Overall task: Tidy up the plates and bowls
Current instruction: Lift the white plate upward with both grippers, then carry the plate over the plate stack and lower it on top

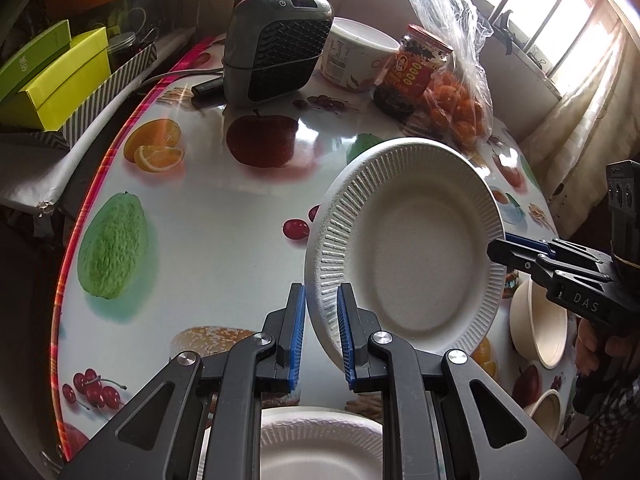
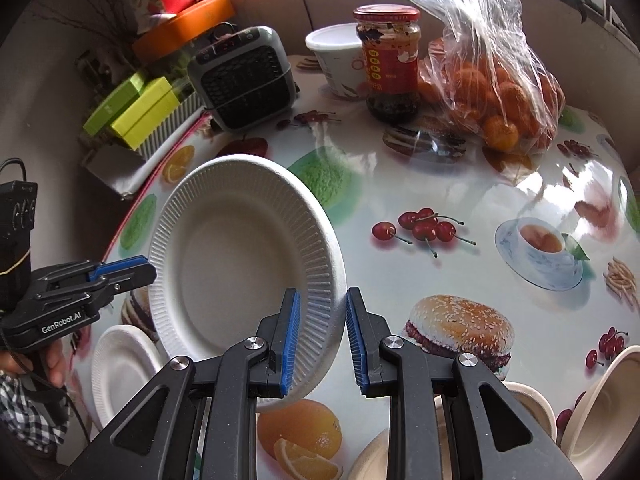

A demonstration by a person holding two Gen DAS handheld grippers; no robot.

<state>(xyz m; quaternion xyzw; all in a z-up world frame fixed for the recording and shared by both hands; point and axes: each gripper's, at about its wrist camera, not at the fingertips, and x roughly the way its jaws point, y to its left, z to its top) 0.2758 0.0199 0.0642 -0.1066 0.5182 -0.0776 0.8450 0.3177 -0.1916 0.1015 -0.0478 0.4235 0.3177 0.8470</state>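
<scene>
White pulp paper plate [image 1: 408,248] hangs tilted above the fruit-print table [image 1: 224,216], its hollow facing the camera. Left wrist view: left gripper [image 1: 322,332] has its blue pads on either side of the plate's ribbed rim at the lower left edge, clamped on it. Right gripper [image 1: 520,254] comes in from the right, fingertips at the plate's far rim; whether it grips cannot be told here. A second plate [image 1: 320,444] lies flat on the table below the left gripper. Beige bowl [image 1: 540,328] sits under the right gripper. Far side: grey heater [image 1: 276,44], white tub [image 1: 356,56], red-labelled jar [image 1: 412,68], bag of oranges [image 1: 456,108].

Right wrist view: right gripper [image 2: 320,340] straddles the plate's [image 2: 240,264] lower right rim; left pad lies against the plate face, right pad stands just off the rim with a gap showing, so the jaws are parted. Left gripper [image 2: 140,270] meets the plate's opposite edge. Smaller plate [image 2: 120,372] lies on the table beneath. Bowls [image 2: 600,408] sit at lower right.
</scene>
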